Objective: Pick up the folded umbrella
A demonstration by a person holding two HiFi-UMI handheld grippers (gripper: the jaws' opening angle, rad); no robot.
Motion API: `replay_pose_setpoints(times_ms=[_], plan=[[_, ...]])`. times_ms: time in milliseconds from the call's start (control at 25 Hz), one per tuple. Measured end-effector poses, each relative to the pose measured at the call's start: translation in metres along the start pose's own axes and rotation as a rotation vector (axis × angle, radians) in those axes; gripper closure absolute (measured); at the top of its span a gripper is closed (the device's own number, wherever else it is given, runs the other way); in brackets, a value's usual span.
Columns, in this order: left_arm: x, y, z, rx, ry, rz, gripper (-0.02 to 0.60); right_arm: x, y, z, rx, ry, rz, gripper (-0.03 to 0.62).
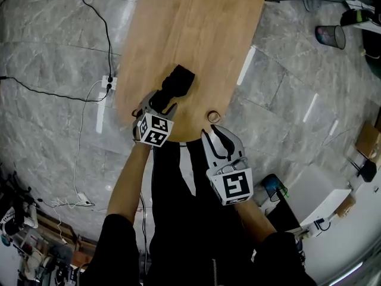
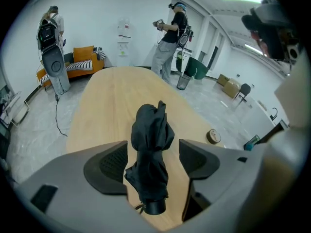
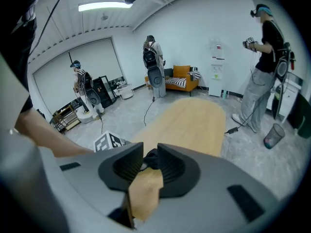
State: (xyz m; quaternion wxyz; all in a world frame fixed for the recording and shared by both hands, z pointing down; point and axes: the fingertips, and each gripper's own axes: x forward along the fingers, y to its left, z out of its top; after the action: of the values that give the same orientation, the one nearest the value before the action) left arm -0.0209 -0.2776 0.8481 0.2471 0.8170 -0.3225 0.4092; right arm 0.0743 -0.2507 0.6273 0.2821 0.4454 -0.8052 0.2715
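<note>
Black folded umbrella (image 2: 150,144) lies on the wooden table (image 1: 196,28) between the left gripper's (image 1: 162,105) wide-apart jaws, neither clamped nor lifted; the right gripper (image 1: 219,137) hovers slightly apart, empty.

The folded umbrella (image 2: 151,144), at the centre of the left gripper view, is matt black cloth, creased and bunched, with a smoother black plastic cap at its near end. The counter (image 1: 196,28) beneath it is light brown wood with fine straight grain, smooth and of low sheen. The floor (image 1: 53,130) is grey veined stone-look tile, polished enough to mirror the ceiling lights. The left gripper (image 1: 162,103) and right gripper (image 1: 215,137) are pale matt plastic. Their jaws carry darker, finely dotted pads.
</note>
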Motion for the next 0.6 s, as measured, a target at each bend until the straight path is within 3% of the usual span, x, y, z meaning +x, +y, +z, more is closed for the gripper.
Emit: replay_pose_setpoints(times_ms=[160, 320, 600], plan=[[0.016, 0.003, -0.01, -0.015, 0.027, -0.005, 0.256, 0.006, 0.0, 0.002, -0.003, 0.011, -0.004, 0.496], [0.031, 0.009, -0.023, -0.041, 0.063, 0.006, 0.253, 0.009, 0.006, 0.0, -0.081, 0.025, 0.012, 0.497], [0.051, 0.009, -0.036, -0.038, 0.097, 0.0, 0.253, 0.014, 0.0, -0.013, -0.033, 0.059, 0.001, 0.5]])
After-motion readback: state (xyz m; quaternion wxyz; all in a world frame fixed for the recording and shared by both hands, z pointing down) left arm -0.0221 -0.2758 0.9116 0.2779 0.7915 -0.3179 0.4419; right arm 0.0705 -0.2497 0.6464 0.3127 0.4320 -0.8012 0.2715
